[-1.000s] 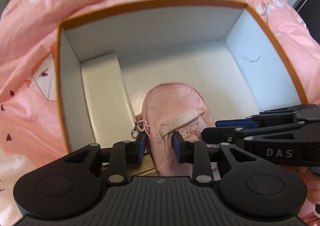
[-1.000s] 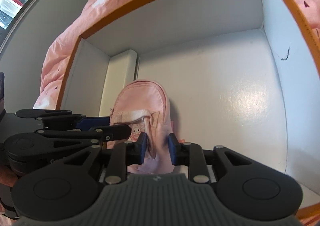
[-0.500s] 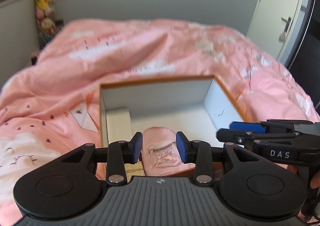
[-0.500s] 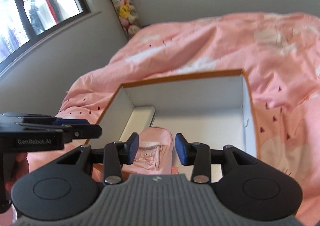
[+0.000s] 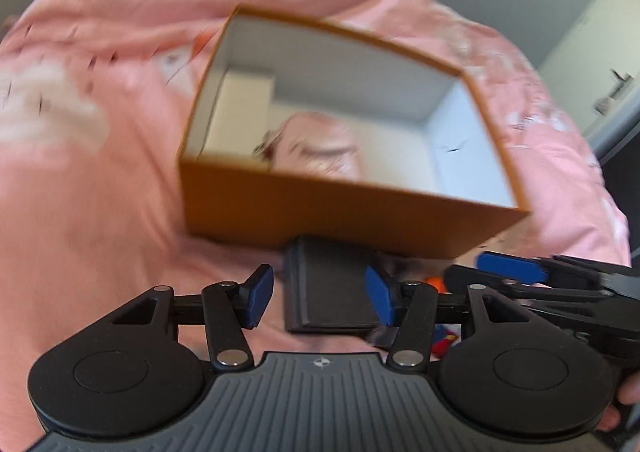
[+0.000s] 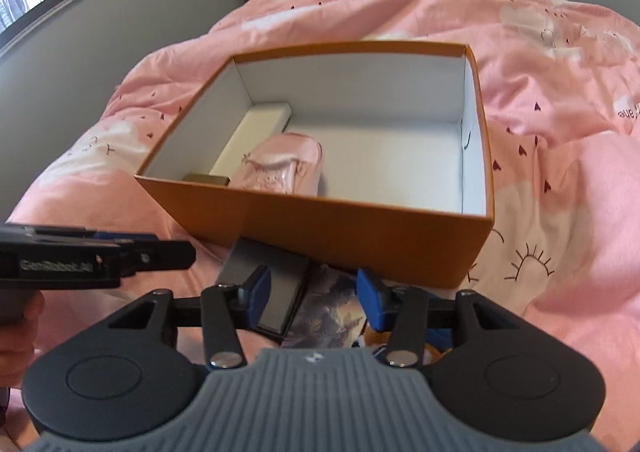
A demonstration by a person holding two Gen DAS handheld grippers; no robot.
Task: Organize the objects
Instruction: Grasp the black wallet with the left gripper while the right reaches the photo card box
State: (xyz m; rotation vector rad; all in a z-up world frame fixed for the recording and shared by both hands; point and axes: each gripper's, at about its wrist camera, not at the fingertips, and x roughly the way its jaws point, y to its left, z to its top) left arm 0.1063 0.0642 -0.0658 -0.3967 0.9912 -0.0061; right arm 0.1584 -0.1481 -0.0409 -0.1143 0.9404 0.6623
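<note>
An orange box with a white inside stands on the pink bed. A small pink backpack lies in it at the near left, free of both grippers, and looks blurred in the left wrist view. My left gripper hovers in front of the box, its jaws opening, above a black flat case that its pads do not press. My right gripper is beside it, jaws opening too, over the same dark case and a picture card. Nothing is gripped.
A white carton and a small gold item sit along the box's left wall. The other gripper shows in each view: right gripper, left gripper. Colourful items lie under the fingers. A rumpled pink duvet surrounds everything.
Both grippers let go of the pink backpack inside the box, opened wider and pulled back over the near wall. They now hang over the items in front of the box.
</note>
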